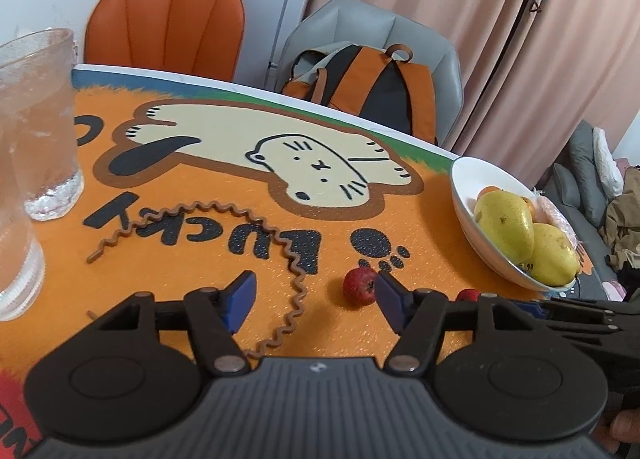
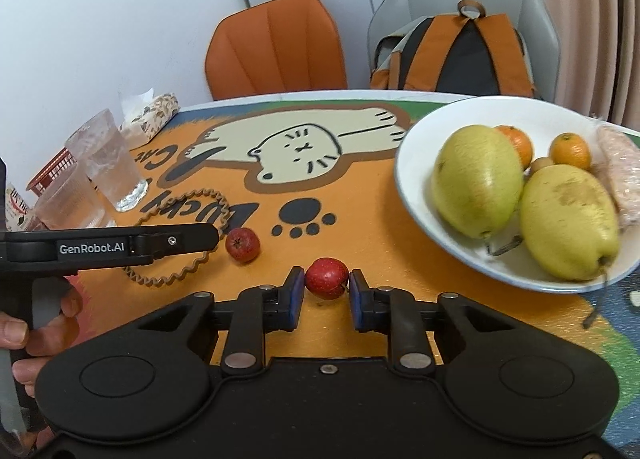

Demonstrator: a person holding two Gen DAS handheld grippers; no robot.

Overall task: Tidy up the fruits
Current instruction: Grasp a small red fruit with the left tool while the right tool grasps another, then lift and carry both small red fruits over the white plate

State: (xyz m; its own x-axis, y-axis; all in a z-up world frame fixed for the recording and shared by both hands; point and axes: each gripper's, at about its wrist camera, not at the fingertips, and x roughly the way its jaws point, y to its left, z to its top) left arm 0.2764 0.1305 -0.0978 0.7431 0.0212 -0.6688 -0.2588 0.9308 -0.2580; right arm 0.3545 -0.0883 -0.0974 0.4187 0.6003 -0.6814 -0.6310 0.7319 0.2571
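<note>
Two small red fruits lie on the orange cat mat [image 2: 384,243]. My right gripper [image 2: 326,287] is shut on one red fruit [image 2: 326,277], its blue pads [image 2: 296,291] pressing both sides, low over the mat. In the left wrist view, my left gripper [image 1: 316,295] stands open, and the other red fruit [image 1: 359,286] rests on the mat close to its right fingertip, untouched. That same fruit [image 2: 242,245] shows just past the left gripper's tip in the right wrist view. A white bowl [image 2: 412,163] to the right holds two yellow-green pears [image 2: 476,183], small oranges [image 2: 570,151] and a pink wrapped pack.
A brown wavy cord ring [image 1: 296,287] lies under the left gripper. Ribbed glasses [image 1: 36,119] stand at the left, with a tissue box [image 2: 152,115] and a red basket [image 2: 52,171] behind. An orange chair [image 1: 168,19] and a grey chair with a backpack [image 1: 380,87] stand beyond the table.
</note>
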